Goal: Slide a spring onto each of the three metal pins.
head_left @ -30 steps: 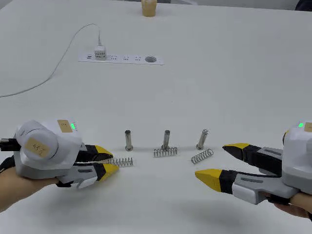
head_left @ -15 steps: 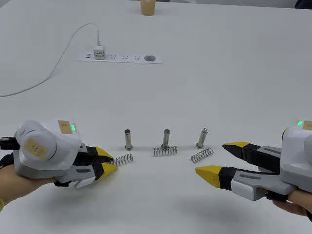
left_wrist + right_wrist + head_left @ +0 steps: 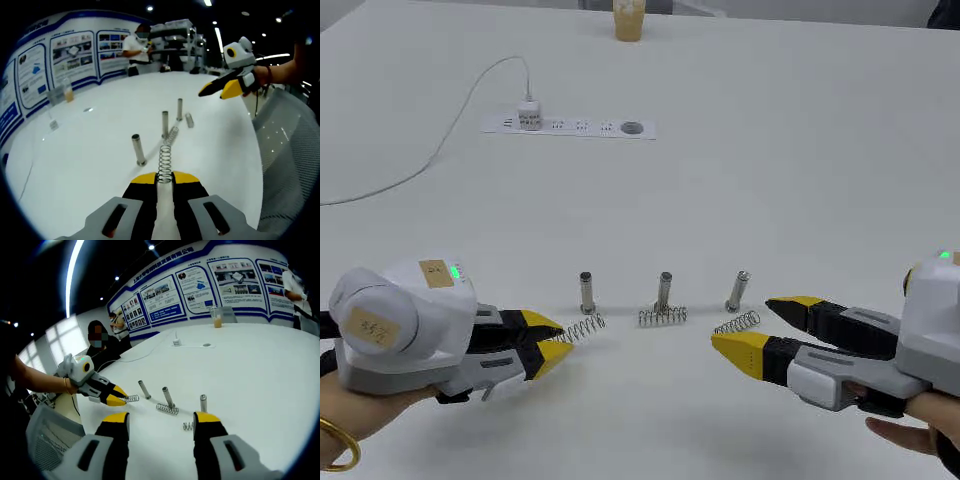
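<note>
1 spring (image 3: 584,327) pinched in left tool (image 3: 566,336) tips.

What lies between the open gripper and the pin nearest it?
A loose spring lies flat between the right gripper and that pin, per the head view.

1. A white power strip (image 3: 570,127) lies flat on the white desk (image 3: 800,160).
2. A white charger (image 3: 529,115) sits plugged in near the strip's left end, and its cable (image 3: 450,122) curves away to the strip's left.
3. A tan cup (image 3: 629,20) stands beyond the strip, slightly to its right.
4. Blue-framed posters (image 3: 200,282) line the wall far behind the strip.
</note>
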A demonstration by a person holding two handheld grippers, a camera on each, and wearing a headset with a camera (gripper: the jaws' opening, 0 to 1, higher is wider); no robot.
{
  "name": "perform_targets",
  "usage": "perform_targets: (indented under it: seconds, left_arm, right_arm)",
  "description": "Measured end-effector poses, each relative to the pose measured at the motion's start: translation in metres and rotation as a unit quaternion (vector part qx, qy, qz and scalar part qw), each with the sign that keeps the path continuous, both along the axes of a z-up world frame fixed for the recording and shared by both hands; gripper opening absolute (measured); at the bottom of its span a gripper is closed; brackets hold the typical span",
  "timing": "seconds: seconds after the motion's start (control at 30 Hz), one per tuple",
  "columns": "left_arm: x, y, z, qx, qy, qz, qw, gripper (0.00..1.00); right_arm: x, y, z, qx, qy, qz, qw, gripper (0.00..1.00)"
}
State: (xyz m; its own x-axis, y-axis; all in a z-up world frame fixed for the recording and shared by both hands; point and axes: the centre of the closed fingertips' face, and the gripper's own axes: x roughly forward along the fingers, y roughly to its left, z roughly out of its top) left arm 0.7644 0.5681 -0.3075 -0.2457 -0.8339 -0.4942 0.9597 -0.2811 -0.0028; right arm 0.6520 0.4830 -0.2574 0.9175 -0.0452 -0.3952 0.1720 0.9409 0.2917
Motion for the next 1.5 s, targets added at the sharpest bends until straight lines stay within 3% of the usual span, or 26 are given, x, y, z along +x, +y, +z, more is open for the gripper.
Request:
perform_targets:
  seconds: [0.2, 0.33, 0.47, 0.57, 0.87, 1.13, 1.5]
  left_arm:
    - [-0.01, 0.0, 0.016, -0.026, 0.025, 0.02, 0.9991, 0.1]
    - [-0.017, -0.003, 0.029, -0.051, 0.049, 0.037, 0.9968, 0.1]
    - [-0.022, -0.006, 0.038, -0.066, 0.053, 0.047, 0.9953, 0.1]
    - [-0.026, -0.009, 0.048, -0.085, 0.067, 0.057, 0.9925, 0.1]
    - [-0.037, -0.013, 0.065, -0.115, 0.073, 0.053, 0.9892, 0.1]
    - [-0.042, -0.016, 0.08, -0.145, 0.093, 0.055, 0.9835, 0.1]
    - [-0.051, -0.017, 0.089, -0.161, 0.133, 0.055, 0.9764, 0.1]
  right_arm:
    - [0.013, 0.01, 0.013, 0.02, -0.025, 0.004, 0.9995, 0.5]
    - [0.023, 0.016, 0.022, 0.042, -0.047, 0.002, 0.998, 0.48]
    - [0.031, 0.018, 0.027, 0.067, -0.061, -0.005, 0.9958, 0.46]
    - [0.037, 0.021, 0.031, 0.085, -0.072, -0.008, 0.9937, 0.44]
    - [0.049, 0.032, 0.033, 0.123, -0.085, -0.003, 0.9888, 0.4]
    - [0.056, 0.039, 0.037, 0.16, -0.101, -0.003, 0.9819, 0.35]
    - [0.065, 0.041, 0.047, 0.22, -0.132, -0.013, 0.9664, 0.27]
